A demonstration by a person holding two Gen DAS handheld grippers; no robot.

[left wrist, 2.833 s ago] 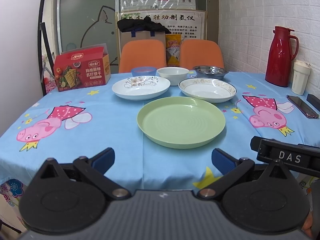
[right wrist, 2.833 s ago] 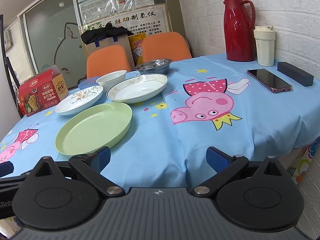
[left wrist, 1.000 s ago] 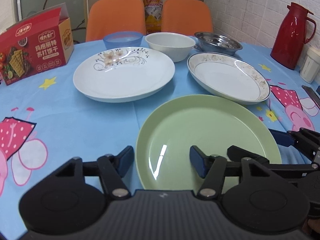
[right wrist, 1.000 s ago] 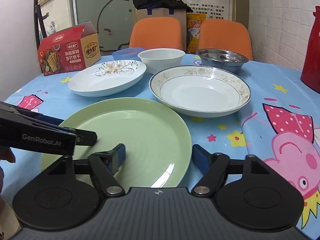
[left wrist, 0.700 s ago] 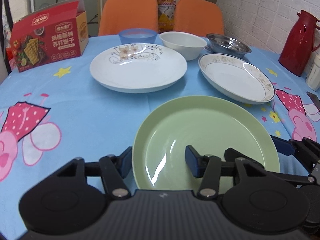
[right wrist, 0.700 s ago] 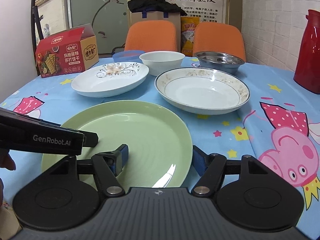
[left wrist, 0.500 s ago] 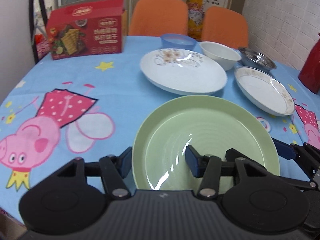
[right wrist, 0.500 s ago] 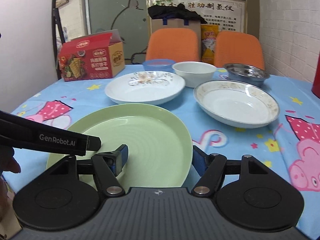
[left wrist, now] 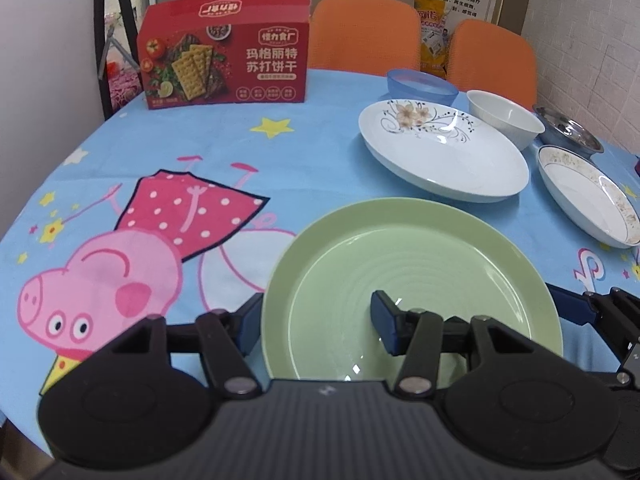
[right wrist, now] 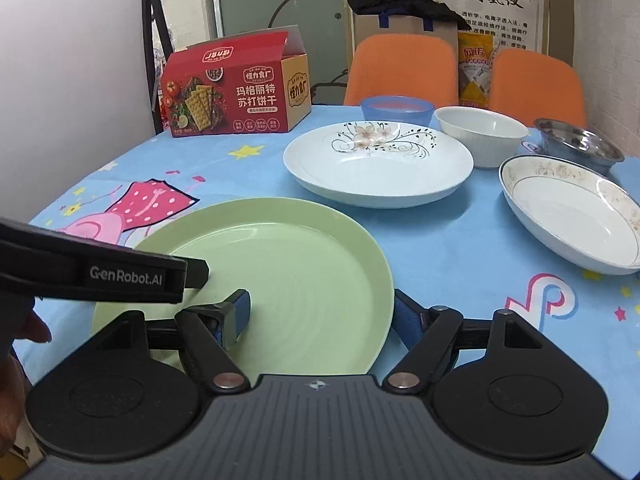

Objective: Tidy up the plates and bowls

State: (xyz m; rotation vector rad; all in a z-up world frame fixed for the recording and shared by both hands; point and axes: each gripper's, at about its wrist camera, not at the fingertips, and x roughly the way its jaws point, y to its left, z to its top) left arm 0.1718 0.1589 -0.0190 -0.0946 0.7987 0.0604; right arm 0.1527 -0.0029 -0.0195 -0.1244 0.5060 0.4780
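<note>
A pale green plate (left wrist: pixel 412 276) (right wrist: pixel 288 280) sits at the near side of the table, held from both sides. My left gripper (left wrist: pixel 318 320) is shut on its left rim, one finger under the edge and one on the inner face. My right gripper (right wrist: pixel 320 316) is shut on its right rim in the same way. Beyond it lie a white flowered plate (left wrist: pixel 444 156) (right wrist: pixel 378 160) and a gold-rimmed plate (left wrist: pixel 588 196) (right wrist: pixel 568 216). Behind those stand a white bowl (left wrist: pixel 504 120) (right wrist: pixel 480 132), a blue bowl (left wrist: pixel 420 86) and a steel bowl (right wrist: pixel 576 150).
A red cracker box (left wrist: pixel 224 48) stands at the back left of the blue cartoon tablecloth (left wrist: pixel 160 184). Two orange chairs (right wrist: pixel 404 68) are pushed in behind the table. A person's hand (right wrist: pixel 16 340) shows at the left edge.
Both grippers closed on the green plate's rims and carried it leftward across the table. The white plates and bowls now sit further right in both views.
</note>
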